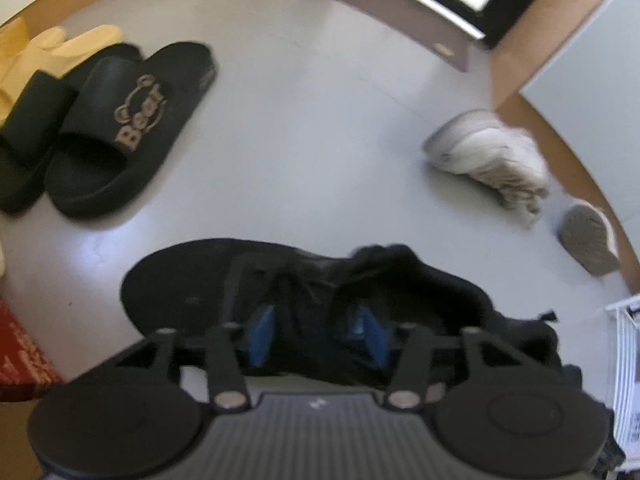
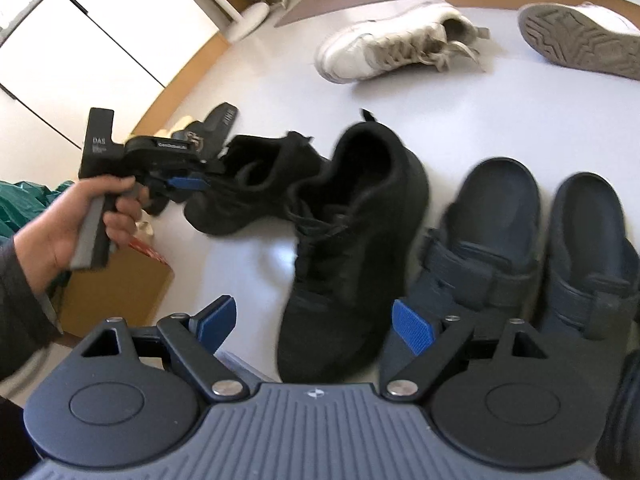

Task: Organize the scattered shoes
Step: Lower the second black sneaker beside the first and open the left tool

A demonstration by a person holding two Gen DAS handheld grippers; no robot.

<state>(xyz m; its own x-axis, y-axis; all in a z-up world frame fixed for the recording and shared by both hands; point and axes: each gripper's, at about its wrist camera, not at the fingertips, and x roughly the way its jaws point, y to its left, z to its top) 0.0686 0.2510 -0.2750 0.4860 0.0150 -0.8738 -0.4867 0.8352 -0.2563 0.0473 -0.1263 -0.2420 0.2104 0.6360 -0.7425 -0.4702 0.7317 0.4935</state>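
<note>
In the left wrist view, the left gripper (image 1: 318,330) sits low in the frame with its blue pads closed on the laced upper of a black sneaker (image 1: 192,284) that stretches across the lower middle. At the upper left lies a pair of black slides (image 1: 132,128), one marked "Bear", side by side and touching. At the right, a white sneaker (image 1: 488,156) rests on the pale floor (image 1: 300,128), with a second white shoe (image 1: 588,240) sole-up near the right edge.

In the right wrist view, the right gripper (image 2: 314,328) at the bottom has its fingers spread wide, holding nothing. Just ahead of it stands a second black sneaker (image 2: 352,248), and to its right a pair of dark blue clogs (image 2: 532,248). At the left, a hand (image 2: 76,224) holds the left gripper against the first black sneaker.
</note>
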